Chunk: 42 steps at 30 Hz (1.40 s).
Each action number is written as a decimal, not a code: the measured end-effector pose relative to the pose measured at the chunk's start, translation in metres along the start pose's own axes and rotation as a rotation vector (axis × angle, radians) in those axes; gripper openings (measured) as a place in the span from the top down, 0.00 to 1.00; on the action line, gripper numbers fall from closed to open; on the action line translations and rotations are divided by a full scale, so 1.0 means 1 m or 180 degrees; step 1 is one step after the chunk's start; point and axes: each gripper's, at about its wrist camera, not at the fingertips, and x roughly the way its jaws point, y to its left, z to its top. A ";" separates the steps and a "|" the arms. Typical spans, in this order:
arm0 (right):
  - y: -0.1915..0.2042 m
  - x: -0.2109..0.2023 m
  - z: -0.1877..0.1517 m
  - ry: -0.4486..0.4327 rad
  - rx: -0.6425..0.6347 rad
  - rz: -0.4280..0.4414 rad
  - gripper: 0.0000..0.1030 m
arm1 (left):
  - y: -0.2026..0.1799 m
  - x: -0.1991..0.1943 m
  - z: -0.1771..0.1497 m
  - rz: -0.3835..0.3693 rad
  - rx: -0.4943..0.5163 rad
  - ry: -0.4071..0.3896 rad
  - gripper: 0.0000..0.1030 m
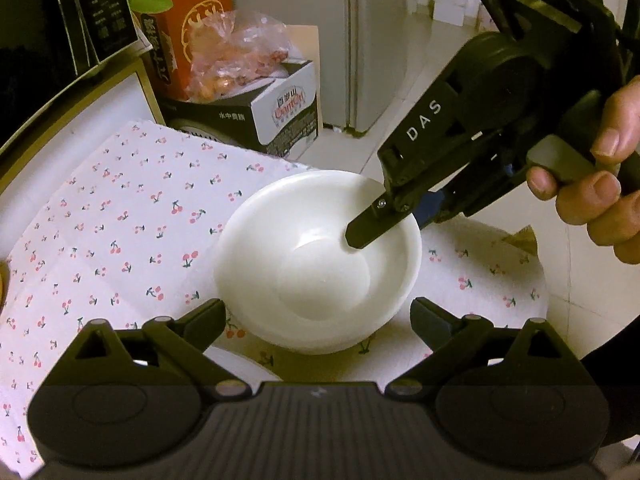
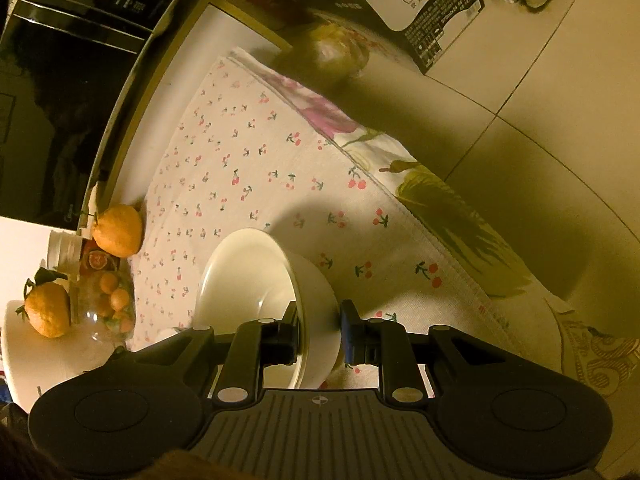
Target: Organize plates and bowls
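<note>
Covering the table beneath both claws, a cherry-print cloth (image 1: 120, 216) is seen spread under the crockery, presumably to soften each set-down. On it, directly ahead of the left gripper (image 1: 318, 322), a white bowl (image 1: 316, 264) is gripped at its far rim by the right gripper (image 2: 320, 334): one finger is placed inside the wall and one outside, so the jaws are clamped on the thin edge, a hold judged suited to lifting or steering the bowl without reaching under it. From the right wrist view the bowl is seen tilted, its rim running between the pads. The bowl is empty, and whether a second bowl is nested beneath it cannot be told. The left gripper is held low in front of the bowl with its jaws spread wide and nothing between them, apparently kept ready to steady or receive. Left of the right claw, an orange (image 2: 118, 230) is seen at the cloth's edge, with a glass dish of small fruit (image 2: 114, 308) just nearer.
</note>
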 end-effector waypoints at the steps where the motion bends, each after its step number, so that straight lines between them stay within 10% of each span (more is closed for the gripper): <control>1: 0.000 -0.001 0.000 -0.0008 0.0003 0.0019 0.80 | 0.000 -0.002 0.000 0.0000 -0.0006 -0.0018 0.04; 42: 0.095 0.018 -0.073 0.0273 -0.0717 0.0258 0.80 | 0.021 -0.086 -0.071 0.0454 -0.0652 -0.0270 0.05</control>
